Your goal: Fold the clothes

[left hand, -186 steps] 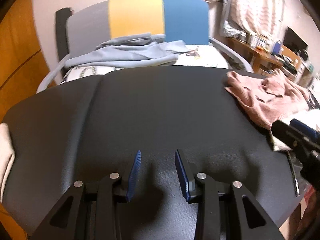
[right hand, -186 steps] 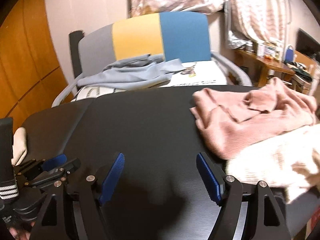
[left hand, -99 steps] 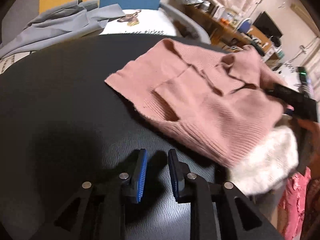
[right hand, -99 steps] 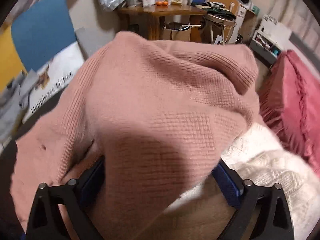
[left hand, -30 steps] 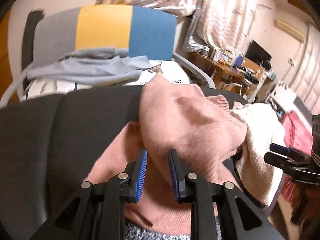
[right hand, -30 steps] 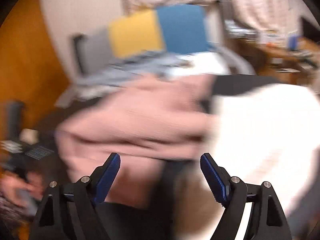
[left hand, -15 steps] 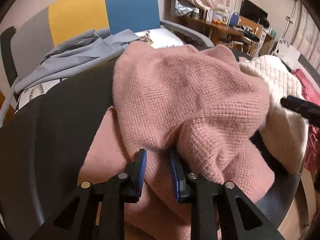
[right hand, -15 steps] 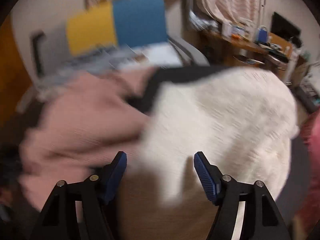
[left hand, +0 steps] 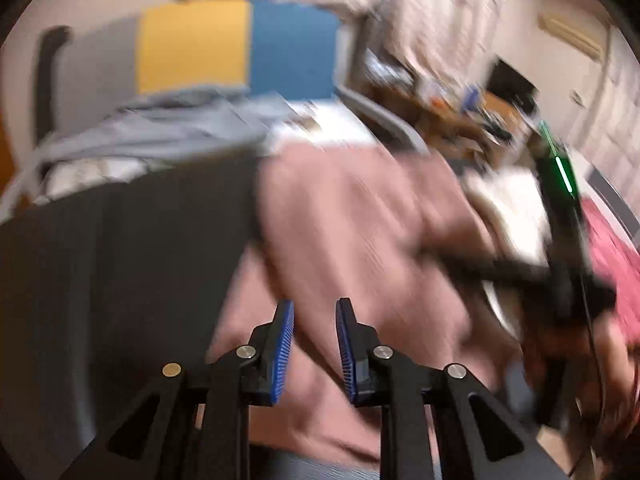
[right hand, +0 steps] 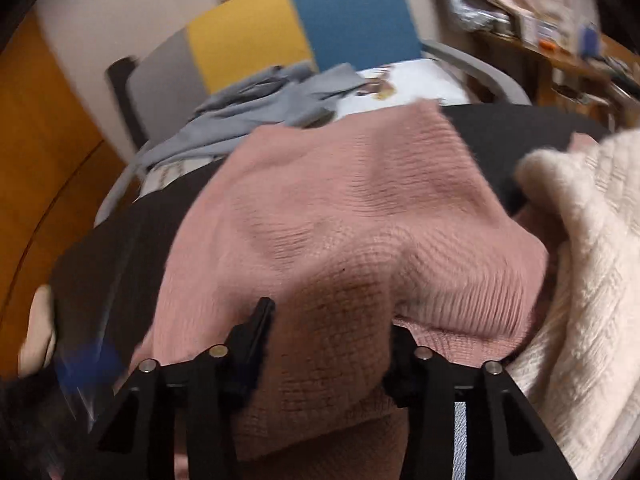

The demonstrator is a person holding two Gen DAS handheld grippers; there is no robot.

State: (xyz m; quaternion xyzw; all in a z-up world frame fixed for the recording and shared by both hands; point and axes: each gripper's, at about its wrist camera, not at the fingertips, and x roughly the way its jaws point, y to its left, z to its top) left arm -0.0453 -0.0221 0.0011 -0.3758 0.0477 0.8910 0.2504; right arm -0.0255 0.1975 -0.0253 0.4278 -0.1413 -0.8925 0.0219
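A pink knit sweater point(left hand: 360, 220) lies bunched on the black table point(left hand: 120, 260). My left gripper point(left hand: 315, 308) hovers over its near edge. Its jaws are closing slightly and keep a narrow gap. Both blue pads point(left hand: 284, 344) show bare, with nothing pinched between them. In the right wrist view a raised fold of the pink sweater point(right hand: 360, 208) fills my right gripper point(right hand: 328, 328). The right jaws are closing on that fold, and the cloth covers both pads. In the left wrist view the right gripper point(left hand: 460, 264) is a dark blur reaching in from the right.
A cream knit sweater point(right hand: 592, 260) lies against the pink one on the right. Behind the table point(right hand: 120, 248) stands a chair with a grey, yellow and blue back point(right hand: 248, 40), and a grey garment point(right hand: 248, 120) lies on its seat. A cluttered wooden desk point(left hand: 460, 112) is at the far right.
My right gripper swung left from over the cream sweater onto the pink one, and its jaws narrowed around a fold. The left gripper's gap looks the same.
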